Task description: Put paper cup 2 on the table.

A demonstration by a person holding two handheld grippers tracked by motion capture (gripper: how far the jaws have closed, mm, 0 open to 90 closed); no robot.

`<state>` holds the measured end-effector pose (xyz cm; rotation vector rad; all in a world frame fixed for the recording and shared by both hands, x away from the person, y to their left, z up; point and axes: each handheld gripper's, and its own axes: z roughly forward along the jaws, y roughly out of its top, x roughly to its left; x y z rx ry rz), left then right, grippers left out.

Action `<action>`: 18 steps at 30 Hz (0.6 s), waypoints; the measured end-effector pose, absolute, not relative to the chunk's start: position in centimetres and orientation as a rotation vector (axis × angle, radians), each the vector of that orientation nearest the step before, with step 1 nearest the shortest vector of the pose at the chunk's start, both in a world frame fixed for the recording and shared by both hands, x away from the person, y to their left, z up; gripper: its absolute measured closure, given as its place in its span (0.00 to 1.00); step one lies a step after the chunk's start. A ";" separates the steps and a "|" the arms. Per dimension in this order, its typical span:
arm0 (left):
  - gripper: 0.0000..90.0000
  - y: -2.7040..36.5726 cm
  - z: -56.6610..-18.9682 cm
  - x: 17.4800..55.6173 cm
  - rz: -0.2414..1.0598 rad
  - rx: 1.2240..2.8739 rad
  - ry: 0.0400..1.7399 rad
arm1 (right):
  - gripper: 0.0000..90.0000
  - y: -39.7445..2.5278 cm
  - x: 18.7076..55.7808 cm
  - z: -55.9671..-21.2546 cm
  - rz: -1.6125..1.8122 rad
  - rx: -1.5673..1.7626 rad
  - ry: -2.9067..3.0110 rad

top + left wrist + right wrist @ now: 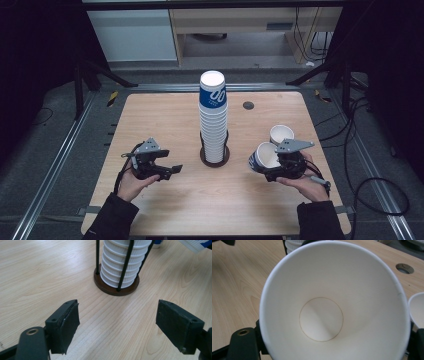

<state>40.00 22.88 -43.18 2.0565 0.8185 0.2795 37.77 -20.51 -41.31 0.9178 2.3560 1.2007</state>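
1. High view: both forearms entered from the bottom edge, each hand holding a pair of tongs over the wooden surface [165, 120].
2. High view: left tongs [175, 169] sat low at the left of the surface, jaws spread with nothing between them, well apart from the cup stack [213, 120].
3. High view: right tongs [261, 172] at the right of the surface gripped a paper cup [264, 156], tilted with its mouth turned up and towards the camera, blue print showing on its outer wall.
4. High view: a second cup [281, 134] stood upright on the surface just behind the held cup.
5. High view: the tall stack of white cups, the top one with a blue band, stood at mid-surface in a holder with a dark round base [215, 161] and thin black rods.
6. Left gripper view: the two black jaws stood wide apart above bare wood; the lower cup stack [122, 262] and its brown base [116, 290] lay ahead, between the rods and clear of the jaws.
7. Right gripper view: the held cup [322, 317] faced the camera, its white interior and round bottom visible. The jaws were closed against its sides, mostly hidden behind the rim.
8. Right gripper view: the rim of the second cup [418, 307] showed at the right edge, and a round hole [404, 268] in the surface lay beyond.
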 end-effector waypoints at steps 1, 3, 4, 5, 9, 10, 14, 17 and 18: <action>0.20 22.9 -43.2 40.0 0.282 2.057 0.823 | 0.22 -20.7 37.8 -41.4 1.181 0.926 2.359; 0.20 23.0 -43.3 40.1 0.283 2.060 0.827 | 0.22 -20.9 38.0 -41.7 1.131 0.959 2.369; 0.20 23.0 -43.3 40.1 0.286 2.061 0.830 | 0.22 -21.0 38.1 -41.9 1.100 0.965 2.372; 0.20 23.0 -43.3 40.1 0.288 2.062 0.831 | 0.22 -21.1 38.2 -42.1 1.068 0.978 2.376; 0.20 23.1 -43.3 40.1 0.292 2.059 0.831 | 0.22 -21.3 38.6 -42.6 0.971 1.016 2.385; 0.20 23.1 -43.3 40.1 0.290 2.061 0.832 | 0.22 -21.3 38.7 -42.7 0.956 1.026 2.385; 0.20 23.1 -43.4 40.1 0.288 2.062 0.838 | 0.22 -21.8 39.1 -43.1 0.900 1.088 2.375; 0.20 23.1 -43.5 40.1 0.291 2.067 0.835 | 0.22 -22.0 39.4 -43.2 0.865 1.144 2.359; 0.20 23.1 -43.5 40.1 0.291 2.067 0.834 | 0.22 -22.0 39.5 -43.2 0.858 1.157 2.359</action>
